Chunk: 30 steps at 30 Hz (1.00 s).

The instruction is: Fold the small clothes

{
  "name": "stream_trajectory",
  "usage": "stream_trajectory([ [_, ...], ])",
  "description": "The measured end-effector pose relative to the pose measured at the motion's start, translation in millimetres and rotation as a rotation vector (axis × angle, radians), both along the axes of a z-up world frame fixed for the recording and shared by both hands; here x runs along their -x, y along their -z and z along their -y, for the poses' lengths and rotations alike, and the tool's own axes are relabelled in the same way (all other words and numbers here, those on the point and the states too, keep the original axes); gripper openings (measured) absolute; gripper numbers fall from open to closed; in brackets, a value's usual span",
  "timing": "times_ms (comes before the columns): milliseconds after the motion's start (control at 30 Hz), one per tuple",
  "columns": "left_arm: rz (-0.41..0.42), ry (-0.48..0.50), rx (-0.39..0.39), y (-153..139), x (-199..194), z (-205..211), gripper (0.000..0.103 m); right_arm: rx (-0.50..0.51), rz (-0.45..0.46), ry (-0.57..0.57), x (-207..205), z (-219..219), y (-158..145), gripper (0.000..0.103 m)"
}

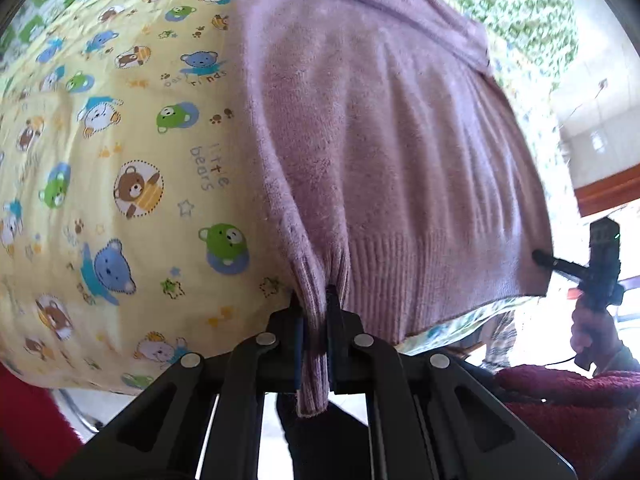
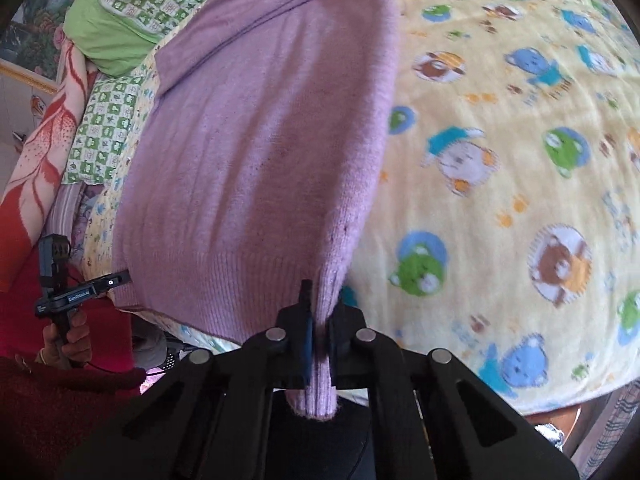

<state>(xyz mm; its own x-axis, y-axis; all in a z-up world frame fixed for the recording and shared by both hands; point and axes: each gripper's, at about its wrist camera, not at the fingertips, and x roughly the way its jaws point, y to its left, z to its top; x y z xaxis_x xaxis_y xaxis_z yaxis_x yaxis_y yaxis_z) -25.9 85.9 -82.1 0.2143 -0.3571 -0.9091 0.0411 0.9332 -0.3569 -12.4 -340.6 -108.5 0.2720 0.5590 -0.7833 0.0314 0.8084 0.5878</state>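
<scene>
A small lilac knitted sweater (image 1: pixel 384 152) lies on a yellow bear-print blanket (image 1: pixel 120 160), with its ribbed hem toward me. My left gripper (image 1: pixel 316 304) is shut on the hem's left corner. My right gripper (image 2: pixel 322 300) is shut on the hem's right corner of the sweater (image 2: pixel 260 160). Each gripper also shows in the other's view, the right gripper (image 1: pixel 538 257) at the hem's far right corner and the left gripper (image 2: pixel 124 276) at its far left. The sweater's top end runs away from me out of clear view.
The yellow blanket (image 2: pixel 500 160) spreads wide beside the sweater. A green checked pillow (image 2: pixel 132 4) and a red-and-white blanket (image 2: pixel 44 152) lie at the far end. The person's red sleeve (image 1: pixel 568 400) is near the bed's front edge.
</scene>
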Motion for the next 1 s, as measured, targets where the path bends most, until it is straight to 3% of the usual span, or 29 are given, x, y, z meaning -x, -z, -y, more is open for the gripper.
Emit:
stream_trajectory([
  [200, 0.086, 0.008, 0.017, -40, -21, -2, 0.006, -0.055, 0.059, 0.038, -12, 7, -20, 0.006],
  [400, 0.254, -0.003, 0.000, -105, -74, 1, 0.006, -0.151, 0.248, 0.053, -56, 10, -85, 0.006],
  [600, 0.376, -0.053, -0.016, -141, -159, 0, 0.006, -0.180, 0.427, 0.102, -133, 26, -135, 0.006],
  [767, 0.421, -0.107, -0.046, -146, -244, 7, 0.006, -0.167, 0.480, 0.145, -200, 38, -143, 0.006],
  [1000, 0.387, -0.154, -0.105, -123, -350, 7, 0.006, -0.157, 0.430, 0.192, -301, 45, -117, 0.006],
])
